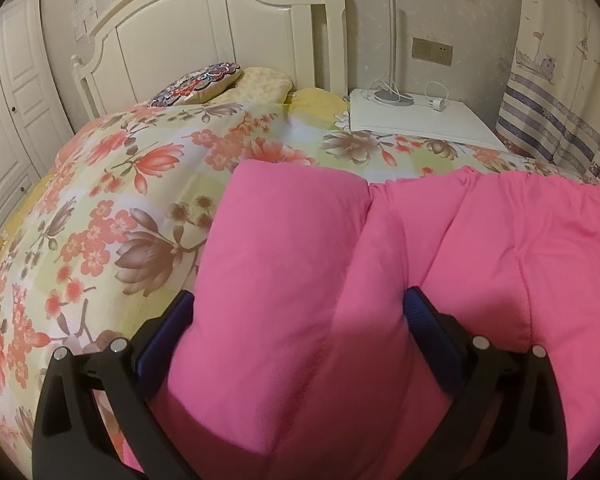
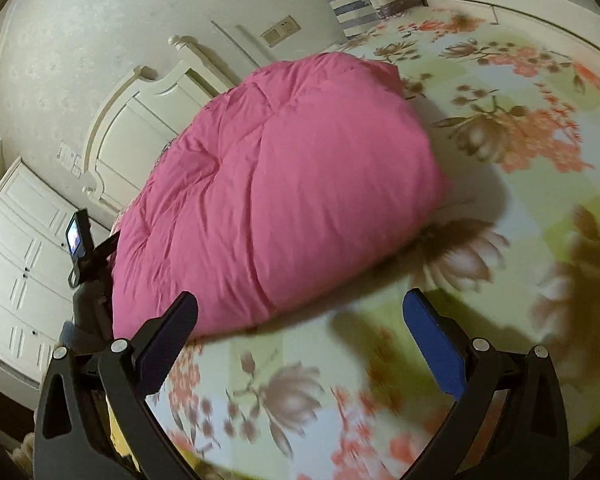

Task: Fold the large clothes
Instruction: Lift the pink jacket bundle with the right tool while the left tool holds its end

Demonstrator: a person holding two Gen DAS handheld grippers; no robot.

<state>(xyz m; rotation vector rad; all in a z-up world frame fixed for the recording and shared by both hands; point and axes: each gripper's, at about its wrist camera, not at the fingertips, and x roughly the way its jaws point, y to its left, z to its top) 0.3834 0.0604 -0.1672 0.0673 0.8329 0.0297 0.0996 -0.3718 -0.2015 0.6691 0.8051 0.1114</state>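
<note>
A puffy pink down garment (image 1: 440, 248) lies on the floral bedspread (image 1: 112, 208). In the left wrist view a thick padded part of it (image 1: 284, 280) sits between the wide-apart blue-padded fingers of my left gripper (image 1: 298, 312); the jaws are open around it and do not squeeze it. In the right wrist view the garment (image 2: 284, 200) forms a rounded heap on the bedspread (image 2: 500, 140). My right gripper (image 2: 300, 316) is open and empty, hovering just off the heap's near edge. The other gripper (image 2: 88, 264) shows at the heap's left side.
A white headboard (image 1: 228, 28) and pillows (image 1: 216, 80) stand at the far end of the bed. A white nightstand (image 1: 420, 116) with a lamp base and cables is at the far right, beside a striped curtain (image 1: 560, 112). White wardrobe doors (image 2: 16, 264) are at the left.
</note>
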